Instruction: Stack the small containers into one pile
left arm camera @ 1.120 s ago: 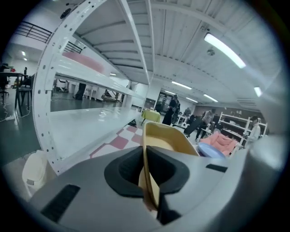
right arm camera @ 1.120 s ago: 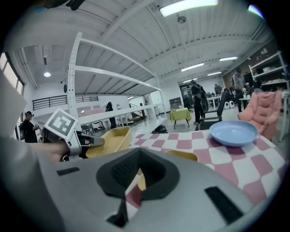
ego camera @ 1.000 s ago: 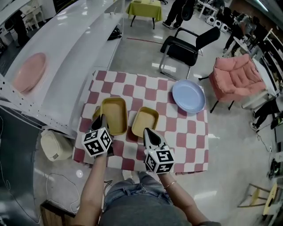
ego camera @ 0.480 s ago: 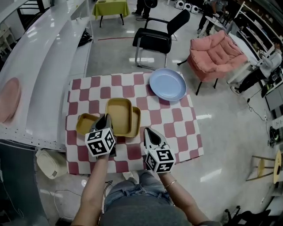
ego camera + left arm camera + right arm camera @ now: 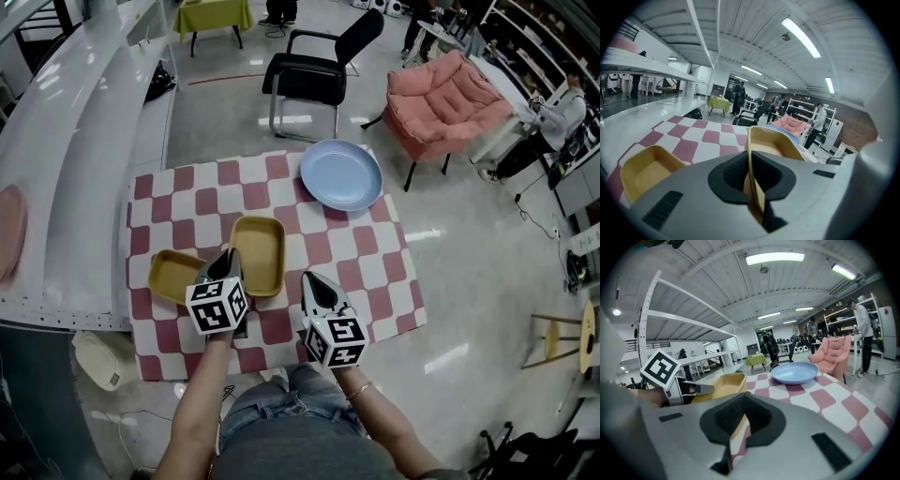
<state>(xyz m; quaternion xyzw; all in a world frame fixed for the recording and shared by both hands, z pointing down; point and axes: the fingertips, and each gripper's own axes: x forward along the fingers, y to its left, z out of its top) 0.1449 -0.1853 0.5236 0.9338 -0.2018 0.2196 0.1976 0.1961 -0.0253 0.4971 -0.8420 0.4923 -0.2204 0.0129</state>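
Yellow, the larger container (image 5: 258, 253) is clamped by the left gripper (image 5: 227, 257), the smaller container (image 5: 174, 276) just left of that gripper. The right gripper (image 5: 308, 279) is closed, empty

Your head cam looking steeply down at the table (image 5: 375, 281), gripper cams skimming low, all sharing the larger yellow container (image 5: 258, 253).
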